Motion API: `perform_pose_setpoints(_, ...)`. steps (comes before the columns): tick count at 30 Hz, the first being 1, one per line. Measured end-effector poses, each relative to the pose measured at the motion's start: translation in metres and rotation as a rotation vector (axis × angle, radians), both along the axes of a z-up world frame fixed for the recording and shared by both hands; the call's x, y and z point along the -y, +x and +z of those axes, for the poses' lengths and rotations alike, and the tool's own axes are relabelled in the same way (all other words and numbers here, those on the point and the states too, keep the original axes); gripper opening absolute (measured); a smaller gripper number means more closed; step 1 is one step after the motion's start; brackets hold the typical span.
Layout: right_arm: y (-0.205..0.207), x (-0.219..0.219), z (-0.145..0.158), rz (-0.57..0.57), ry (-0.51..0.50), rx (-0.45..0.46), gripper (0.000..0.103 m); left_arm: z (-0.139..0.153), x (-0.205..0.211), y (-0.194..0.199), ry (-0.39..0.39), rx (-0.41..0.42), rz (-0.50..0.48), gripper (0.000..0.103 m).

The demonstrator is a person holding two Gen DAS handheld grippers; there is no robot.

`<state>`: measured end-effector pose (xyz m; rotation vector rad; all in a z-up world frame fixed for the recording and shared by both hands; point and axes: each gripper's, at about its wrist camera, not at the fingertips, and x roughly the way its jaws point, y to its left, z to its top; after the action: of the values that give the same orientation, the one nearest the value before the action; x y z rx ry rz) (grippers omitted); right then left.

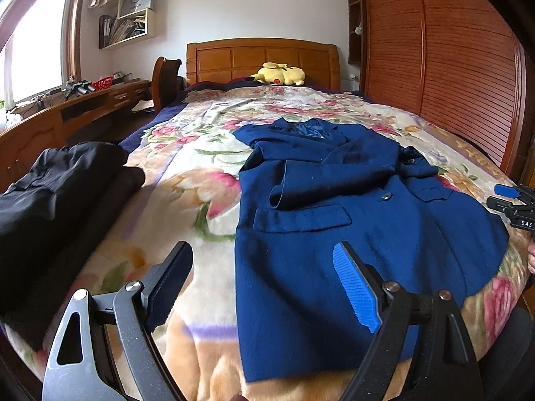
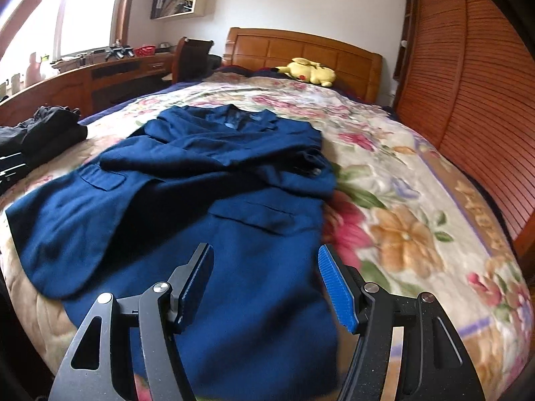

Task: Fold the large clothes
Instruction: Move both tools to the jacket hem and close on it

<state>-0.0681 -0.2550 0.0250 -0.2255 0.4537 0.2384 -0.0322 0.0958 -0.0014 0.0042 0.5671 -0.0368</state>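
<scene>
Blue jacket (image 2: 187, 180) flat on the floral bedspread (image 2: 401, 200), sleeves crossed over the front, probably thick, soft and weighty (best pinched at the hem corners), left gripper (image 1: 264, 287) and right gripper (image 2: 265, 287) both hovering empty, jaws apart.

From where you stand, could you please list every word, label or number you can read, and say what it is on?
"DAS": white letters on the black body of the right gripper at the left wrist view's edge; any further letters are cut off.
Orange woven lettering on the border of the floral blanket: sideways and blurred, unreadable.
Binders and papers on the cream wall shelves: too small to read.
</scene>
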Motion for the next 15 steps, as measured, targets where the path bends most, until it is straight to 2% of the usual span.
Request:
perform_pose_setpoints(7, -0.008, 0.013, -0.006, -0.044, -0.001, -0.048, 0.067, -0.005, -0.003, -0.019, 0.009, -0.022, 0.015, 0.087)
perform_pose_setpoints(15, 0.001, 0.02, -0.014, -0.051, 0.017, -0.135, 0.067, -0.005, 0.001, -0.026, 0.066, -0.065, 0.01, 0.087)
